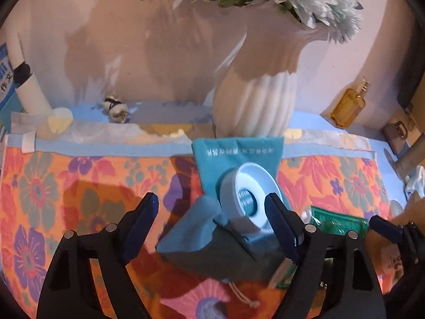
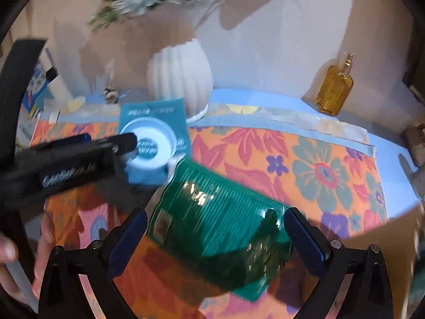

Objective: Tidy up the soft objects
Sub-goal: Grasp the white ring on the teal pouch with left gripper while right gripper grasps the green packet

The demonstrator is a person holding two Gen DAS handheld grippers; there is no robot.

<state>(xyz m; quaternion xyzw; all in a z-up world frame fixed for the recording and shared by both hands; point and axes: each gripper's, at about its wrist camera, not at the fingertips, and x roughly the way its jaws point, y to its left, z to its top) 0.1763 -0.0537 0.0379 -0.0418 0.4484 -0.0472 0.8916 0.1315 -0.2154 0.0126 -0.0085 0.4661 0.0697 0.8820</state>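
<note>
Straddling the blue pouch (image 1: 202,228) before the white vase (image 1: 255,103), my left tongs (image 1: 212,212) gape empty; my right tongs (image 2: 215,236), equally wide, bracket the green packet (image 2: 212,212) beside it.

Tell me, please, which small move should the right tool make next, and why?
Probably close the right tool on the green packet. Its jaws stand open on either side of the packet, which lies on the floral cloth beside the blue pouch, so a squeeze should grip it. The picture is blurred, so contact is unclear.
</note>
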